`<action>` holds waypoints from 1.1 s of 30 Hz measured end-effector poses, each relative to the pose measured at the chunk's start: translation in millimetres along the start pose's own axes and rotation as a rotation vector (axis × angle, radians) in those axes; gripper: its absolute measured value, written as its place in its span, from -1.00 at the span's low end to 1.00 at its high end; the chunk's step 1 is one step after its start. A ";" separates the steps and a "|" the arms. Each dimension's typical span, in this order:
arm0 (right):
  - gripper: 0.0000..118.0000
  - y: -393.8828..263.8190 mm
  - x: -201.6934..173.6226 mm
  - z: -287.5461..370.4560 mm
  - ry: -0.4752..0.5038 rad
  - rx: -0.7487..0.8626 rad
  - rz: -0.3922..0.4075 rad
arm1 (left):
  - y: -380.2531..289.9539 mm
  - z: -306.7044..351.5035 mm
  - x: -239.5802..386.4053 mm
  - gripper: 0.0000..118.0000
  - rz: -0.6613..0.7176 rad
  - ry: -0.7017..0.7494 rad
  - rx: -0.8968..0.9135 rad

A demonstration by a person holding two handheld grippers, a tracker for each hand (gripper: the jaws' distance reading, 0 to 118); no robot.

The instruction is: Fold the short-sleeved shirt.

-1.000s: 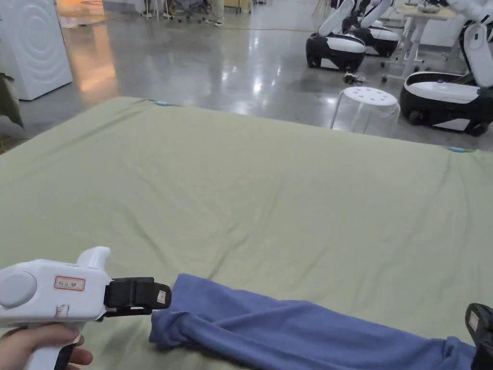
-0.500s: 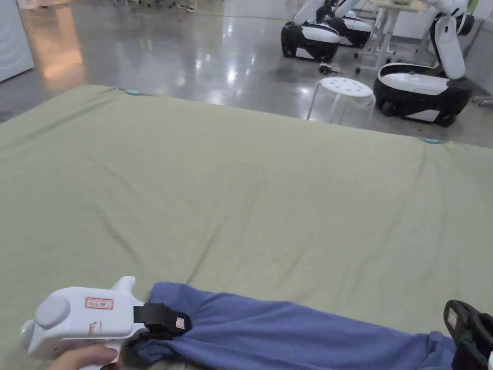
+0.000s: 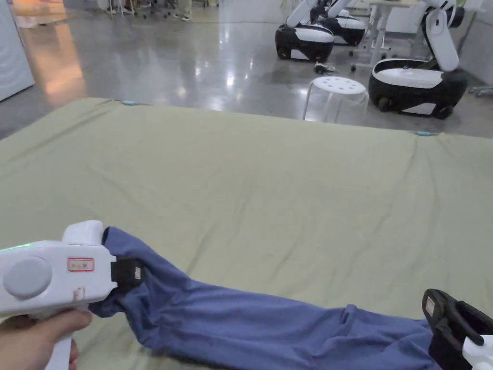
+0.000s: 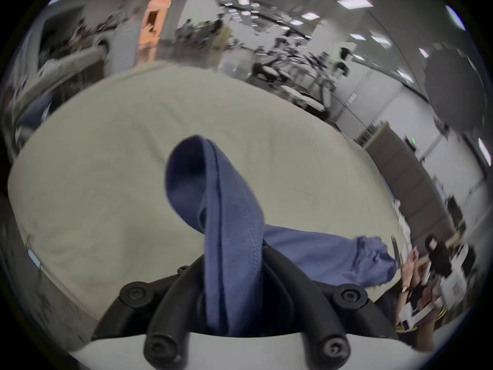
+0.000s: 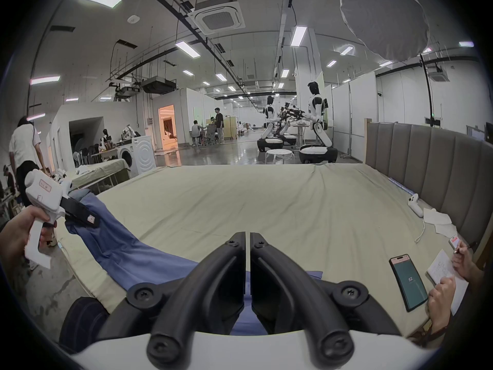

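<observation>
Blue shirt (image 3: 250, 323) pinched in both grippers' closed jaws.

head view above bed (image 3: 269, 183), facing outward

A big green sheet (image 3: 269, 192) covers the bed. Behind the bed the gray floor (image 3: 192, 58) is shiny. A white stool (image 3: 335, 96) stands on it, near the bed's far edge. Black and white robots (image 3: 414, 82) are parked behind the stool. A gray padded headboard (image 5: 426, 159) stands along one side of the bed. A phone (image 5: 408, 282) lies on the sheet near it, beside a notepad (image 5: 442, 277). A white washing machine (image 5: 138, 157) stands far off.
</observation>
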State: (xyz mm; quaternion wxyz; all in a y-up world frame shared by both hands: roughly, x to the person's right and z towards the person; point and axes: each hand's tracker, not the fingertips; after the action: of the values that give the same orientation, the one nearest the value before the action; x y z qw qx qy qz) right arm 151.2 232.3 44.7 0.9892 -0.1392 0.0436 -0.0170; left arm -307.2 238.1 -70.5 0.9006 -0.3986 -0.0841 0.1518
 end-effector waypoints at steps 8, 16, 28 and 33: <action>-0.92 -5.5 11.6 14.3 -0.025 0.027 0.016 | -79.0 -122.8 143.0 -0.83 -0.333 0.086 -0.133; -0.92 -2.2 28.3 20.7 -0.026 0.019 -0.037 | -65.7 -110.9 136.2 0.16 -0.146 -0.070 -0.090; -0.92 -17.5 32.9 18.2 -0.031 -0.026 -0.059 | -89.8 -115.7 105.5 -0.90 0.048 -0.185 -0.142; -0.92 -17.5 32.8 16.1 -0.049 -0.039 -0.032 | -121.9 -133.6 163.6 -0.90 -0.027 -0.247 -0.177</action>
State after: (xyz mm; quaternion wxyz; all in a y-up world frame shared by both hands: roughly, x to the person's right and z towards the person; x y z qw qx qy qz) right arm 184.9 218.3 62.3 0.9866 -0.1596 0.0176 -0.0283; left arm -91.9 123.8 -64.1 0.8466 -0.4537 -0.2126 0.1797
